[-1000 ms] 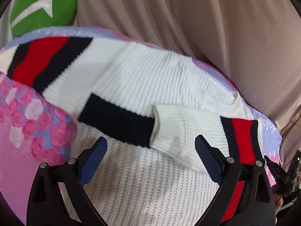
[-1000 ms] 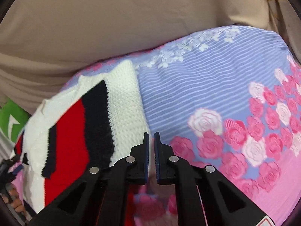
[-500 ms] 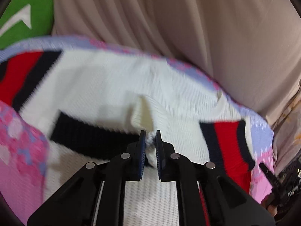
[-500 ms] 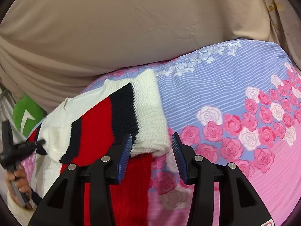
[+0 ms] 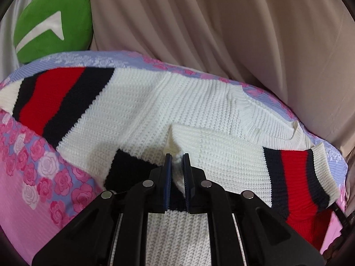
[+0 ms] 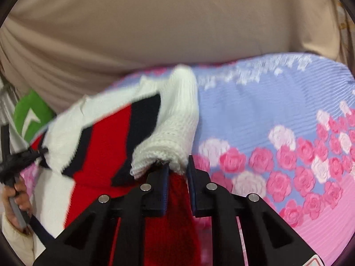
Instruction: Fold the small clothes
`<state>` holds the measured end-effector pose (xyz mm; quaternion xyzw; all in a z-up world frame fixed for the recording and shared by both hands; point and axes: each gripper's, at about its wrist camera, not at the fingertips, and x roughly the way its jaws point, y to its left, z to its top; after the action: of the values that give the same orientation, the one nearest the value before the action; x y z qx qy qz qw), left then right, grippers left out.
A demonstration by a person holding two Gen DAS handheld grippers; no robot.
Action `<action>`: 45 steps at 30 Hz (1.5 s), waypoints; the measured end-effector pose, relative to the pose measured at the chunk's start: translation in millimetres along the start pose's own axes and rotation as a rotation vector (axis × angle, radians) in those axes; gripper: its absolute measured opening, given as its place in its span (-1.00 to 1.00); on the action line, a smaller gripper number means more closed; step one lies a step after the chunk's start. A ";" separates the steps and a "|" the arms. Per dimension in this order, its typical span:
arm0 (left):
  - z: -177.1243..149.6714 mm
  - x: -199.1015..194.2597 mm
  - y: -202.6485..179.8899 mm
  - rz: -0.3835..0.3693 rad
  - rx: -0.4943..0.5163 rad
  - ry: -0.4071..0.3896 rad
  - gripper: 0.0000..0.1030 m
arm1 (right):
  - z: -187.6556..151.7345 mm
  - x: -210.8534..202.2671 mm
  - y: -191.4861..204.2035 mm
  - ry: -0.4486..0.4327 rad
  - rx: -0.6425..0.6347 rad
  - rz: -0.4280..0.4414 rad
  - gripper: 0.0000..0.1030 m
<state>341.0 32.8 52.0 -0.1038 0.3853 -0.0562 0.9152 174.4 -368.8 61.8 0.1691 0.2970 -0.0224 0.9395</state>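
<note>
White chunky-knit sweater [image 5: 199,102] with red and navy stripe bands lies spread on the bed, both grippers pinching it. Left gripper [image 5: 176,170]: blue-padded fingers [image 5: 168,173] nearly together, only a narrow gap, clamped on a bunch of white knit at a folded-in sleeve edge, right beside the navy band [image 5: 131,168]. Fabric fills the gap between the pads. Right gripper [image 6: 178,173]: fingers slightly apart, closed on the sweater's white ribbed cuff [image 6: 175,133]; the cuff end sits bunched on top of the fingertips, red knit hanging below between the black finger arms. Right view is motion-blurred, so the exact contact is soft. The left gripper and the person's hand [image 6: 17,195] holding it show at the left edge of the right view, touching the sweater's far side.

Surface: bedspread [image 6: 277,115] with lavender stripes, pink and white roses and a plain pink border, bare to the right of the cuff and showing at the left in the left view [image 5: 33,173]. Behind the bed, beige draped cloth [image 5: 221,26] fills the background. Green plush cushion [image 5: 53,22] with a white arrow mark sits at the far left corner against the drape.

Sweater position: body lies ahead of and under the left fingers, one striped sleeve [image 5: 57,102] stretched to the upper left, other striped cuff [image 5: 297,177] folded at the right. In the right view it spreads left of the fingers.
</note>
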 end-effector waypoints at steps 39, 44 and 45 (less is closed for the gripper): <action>-28.7 -2.5 3.5 0.158 0.062 -0.050 -0.60 | 7.1 27.7 47.5 0.052 0.011 -0.001 -0.80; -23.5 -45.4 57.0 0.169 -0.091 -0.134 0.52 | -32.3 18.5 85.8 0.095 -0.151 0.066 -0.78; -16.9 -53.3 75.2 0.178 -0.134 -0.161 0.53 | -42.9 18.9 89.0 0.112 -0.167 0.083 -0.75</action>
<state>293.5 113.2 59.8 -0.1344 0.3213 0.0598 0.9355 179.0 -269.7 45.3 0.1034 0.3427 0.0511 0.9323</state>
